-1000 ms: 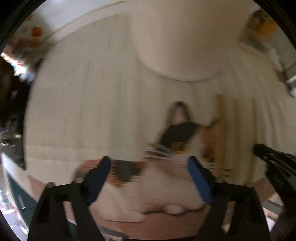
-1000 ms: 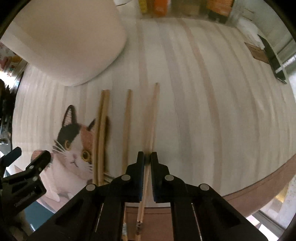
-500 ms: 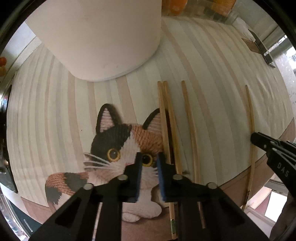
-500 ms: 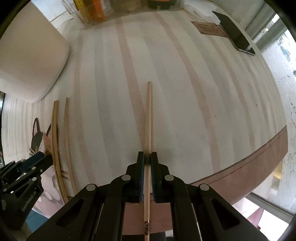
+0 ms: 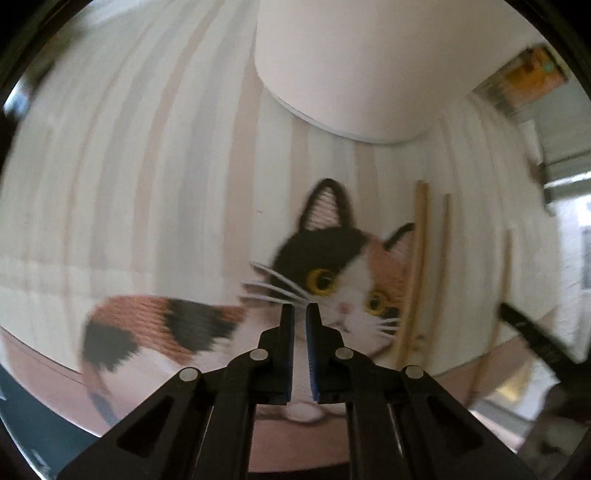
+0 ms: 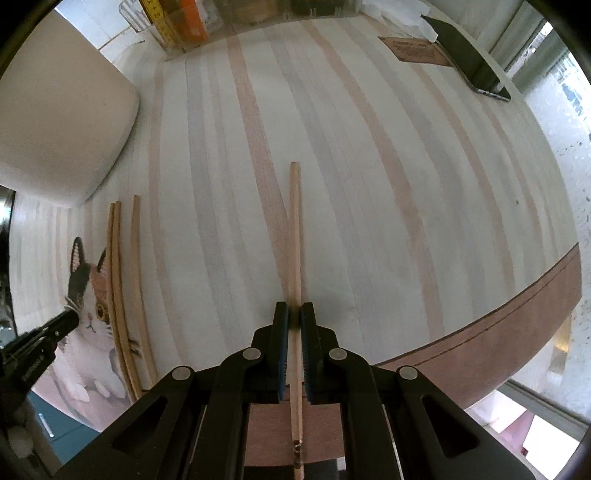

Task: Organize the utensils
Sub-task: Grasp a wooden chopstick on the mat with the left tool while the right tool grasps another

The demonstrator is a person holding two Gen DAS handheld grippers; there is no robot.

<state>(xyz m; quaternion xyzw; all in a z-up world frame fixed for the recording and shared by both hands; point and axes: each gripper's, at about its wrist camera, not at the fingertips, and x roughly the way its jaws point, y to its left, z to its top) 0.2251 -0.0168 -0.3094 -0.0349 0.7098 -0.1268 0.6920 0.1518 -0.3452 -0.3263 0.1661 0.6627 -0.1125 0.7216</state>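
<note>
My right gripper [image 6: 294, 314] is shut on a wooden chopstick [image 6: 294, 236] that points forward over the striped mat [image 6: 369, 184]. Three more chopsticks [image 6: 123, 288] lie side by side on the mat at the left, across the cat picture [image 6: 86, 295]; they also show in the left wrist view [image 5: 419, 258]. My left gripper [image 5: 300, 314] is shut and empty, hovering over the cat picture [image 5: 332, 277]. It shows at the left edge of the right wrist view [image 6: 40, 339]. A large cream container [image 5: 369, 66] stands behind the cat picture and also shows in the right wrist view [image 6: 55, 122].
Clear boxes with orange and yellow items [image 6: 177, 26] stand at the back. A dark phone [image 6: 469, 66] and a brown card [image 6: 415, 51] lie at the back right. The mat's brown front edge [image 6: 498, 332] curves near the table edge.
My left gripper was open a second ago, then closed empty and swung left over the cat picture. My right gripper kept its chopstick and shifted right, away from the other three.
</note>
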